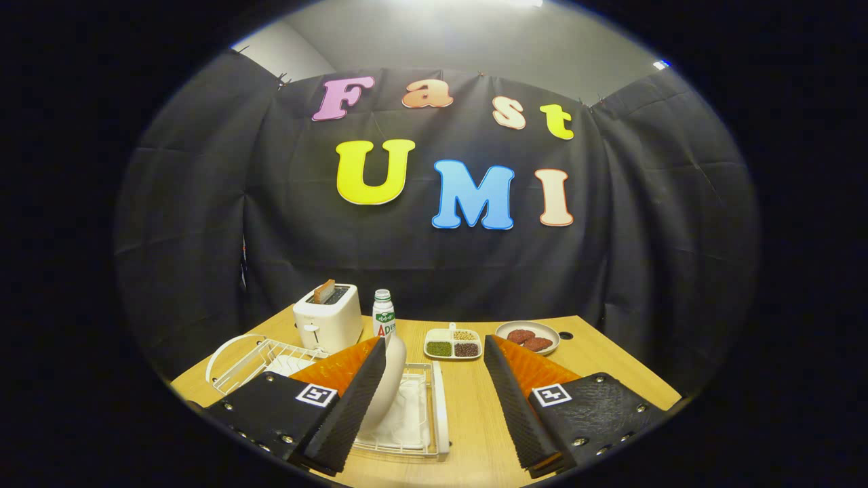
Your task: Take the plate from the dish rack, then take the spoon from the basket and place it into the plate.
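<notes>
Rack (258, 359) of white wire at the left, with a tray section (434, 407) running toward the centre; the plate (388, 383) stands on edge in it, its rim just beside the inner face of your left finger (352, 400). Gripper (434, 407) fingers are spread wide apart and clamp nothing; the right finger (515, 407) is well clear of the plate, over bare table (475, 434).

Risk, as judged from this pose: if you close now, only the left finger meets the plate first and may push it sideways, tipping it flat in the tray or against the wire. Centre the plate's rim between both fingers before closing.

Behind the rack stand a toaster (329, 317) and a small bottle (383, 313); a wide swing leftward could clip them.

Centre-right lie a divided dish (453, 343) of grains and a saucer (527, 336) with two dark patties, both beyond the fingers. No spoon or basket can be made out with certainty, so the second step's target remains to be located.
</notes>
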Available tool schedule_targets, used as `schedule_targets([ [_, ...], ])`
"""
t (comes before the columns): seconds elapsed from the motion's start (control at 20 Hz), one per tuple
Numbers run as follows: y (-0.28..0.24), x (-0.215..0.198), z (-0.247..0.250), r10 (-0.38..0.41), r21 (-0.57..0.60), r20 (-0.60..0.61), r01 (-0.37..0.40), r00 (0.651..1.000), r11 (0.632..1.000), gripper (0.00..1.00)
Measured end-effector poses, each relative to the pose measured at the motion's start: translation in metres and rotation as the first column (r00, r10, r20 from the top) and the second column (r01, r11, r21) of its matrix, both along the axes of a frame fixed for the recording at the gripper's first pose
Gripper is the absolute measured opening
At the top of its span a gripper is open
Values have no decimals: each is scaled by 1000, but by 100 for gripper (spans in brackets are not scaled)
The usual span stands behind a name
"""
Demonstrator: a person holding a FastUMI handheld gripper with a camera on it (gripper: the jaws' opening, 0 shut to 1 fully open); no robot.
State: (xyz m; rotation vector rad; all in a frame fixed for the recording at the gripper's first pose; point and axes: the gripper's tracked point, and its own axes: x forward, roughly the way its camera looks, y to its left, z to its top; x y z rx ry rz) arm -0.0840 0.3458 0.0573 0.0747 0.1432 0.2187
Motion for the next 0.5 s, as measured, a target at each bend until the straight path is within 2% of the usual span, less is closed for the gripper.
schedule_targets([
  [0.15,25,11,-20,-27,-6,-63,27,998,1000,89],
  [0.2,29,16,-29,-43,-16,-87,41,995,999,81],
  [0.3,42,27,-45,-65,-44,-130,60,989,997,72],
  [0.45,59,45,-66,-91,-110,-190,70,978,991,72],
  [0.5,61,50,-76,-105,-137,-214,76,971,988,68],
])
